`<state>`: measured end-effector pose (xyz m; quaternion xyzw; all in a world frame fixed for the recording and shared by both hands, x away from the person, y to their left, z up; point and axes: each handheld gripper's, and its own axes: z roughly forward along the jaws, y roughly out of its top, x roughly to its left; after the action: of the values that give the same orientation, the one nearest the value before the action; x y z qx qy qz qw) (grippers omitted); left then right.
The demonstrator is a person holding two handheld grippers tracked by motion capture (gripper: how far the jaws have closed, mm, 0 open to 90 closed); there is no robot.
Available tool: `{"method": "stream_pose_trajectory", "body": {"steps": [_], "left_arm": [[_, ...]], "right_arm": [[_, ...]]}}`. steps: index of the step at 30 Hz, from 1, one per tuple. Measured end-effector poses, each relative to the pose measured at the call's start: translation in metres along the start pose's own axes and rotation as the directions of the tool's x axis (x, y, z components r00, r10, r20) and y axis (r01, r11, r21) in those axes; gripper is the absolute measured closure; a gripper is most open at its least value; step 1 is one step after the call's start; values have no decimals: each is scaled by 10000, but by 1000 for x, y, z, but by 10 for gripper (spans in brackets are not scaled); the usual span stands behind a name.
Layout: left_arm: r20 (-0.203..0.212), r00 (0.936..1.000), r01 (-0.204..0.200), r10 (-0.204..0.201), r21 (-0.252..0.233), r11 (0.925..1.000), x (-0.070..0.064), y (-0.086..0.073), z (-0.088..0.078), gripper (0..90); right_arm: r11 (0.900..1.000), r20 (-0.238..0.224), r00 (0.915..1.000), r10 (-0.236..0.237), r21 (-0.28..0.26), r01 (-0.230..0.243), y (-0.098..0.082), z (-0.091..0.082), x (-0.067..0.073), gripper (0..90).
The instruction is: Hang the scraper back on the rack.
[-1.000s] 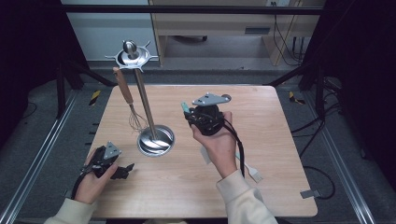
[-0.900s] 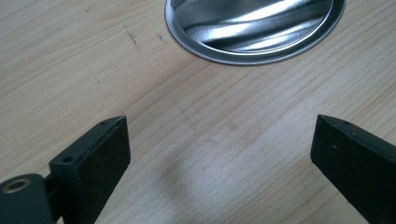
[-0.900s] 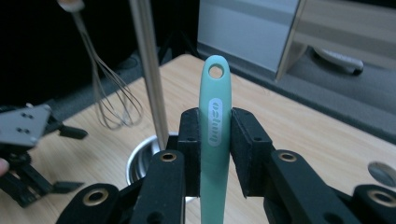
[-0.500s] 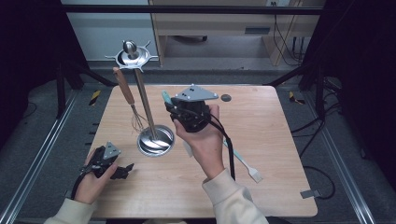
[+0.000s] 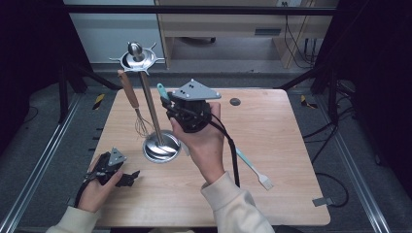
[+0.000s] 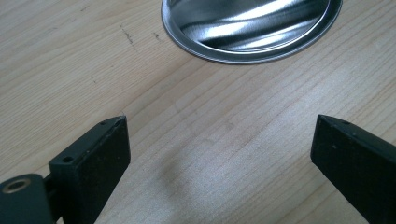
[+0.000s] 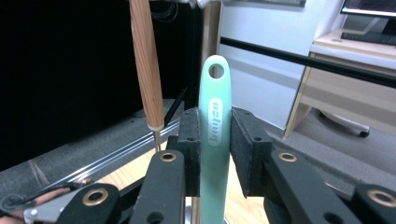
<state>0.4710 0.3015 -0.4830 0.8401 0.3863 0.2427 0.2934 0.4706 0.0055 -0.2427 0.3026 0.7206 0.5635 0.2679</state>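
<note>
A steel utensil stand [image 5: 150,114] rises from a round base [image 5: 160,148] to a hooked crown [image 5: 136,57]. A whisk [image 5: 133,104] with a wooden handle [image 7: 145,60] hangs from it. My right gripper [image 5: 171,104] is held high just right of the pole, shut on a teal-handled tool [image 5: 163,91]. The tool's handle [image 7: 215,126], with a hanging hole at its tip, stands upright between the pads. Its white head [image 5: 265,182] shows low behind the wrist. My left gripper [image 5: 127,177] rests open on the table at the front left, facing the base [image 6: 252,28].
The wooden table [image 5: 272,131] has a small dark round mark [image 5: 235,102] near its far edge. Black frame bars [image 5: 204,9] and rails surround the table. A desk [image 7: 355,88] stands beyond.
My right gripper has risen and moved left toward the stand's pole, carrying the teal tool with it. The left gripper has stayed put.
</note>
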Motion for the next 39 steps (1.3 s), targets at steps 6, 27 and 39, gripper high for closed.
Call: {"method": "stream_pose_trajectory", "body": {"steps": [6, 27, 39], "left_arm": [[12, 10000, -5, 5, -4, 10000, 0, 0, 0, 43], [16, 10000, 4, -4, -24, 10000, 0, 0, -1, 43], [38, 10000, -8, 9, -35, 10000, 0, 0, 0, 43]], "right_arm": [[9996, 62, 9999, -96, -270, 98, 7, 1, 4, 743], [9962, 92, 9993, -356, -786, 362, 26, 3, 11, 743], [9974, 78, 9994, -338, -627, 342, 25, 11, 11, 742]]}}
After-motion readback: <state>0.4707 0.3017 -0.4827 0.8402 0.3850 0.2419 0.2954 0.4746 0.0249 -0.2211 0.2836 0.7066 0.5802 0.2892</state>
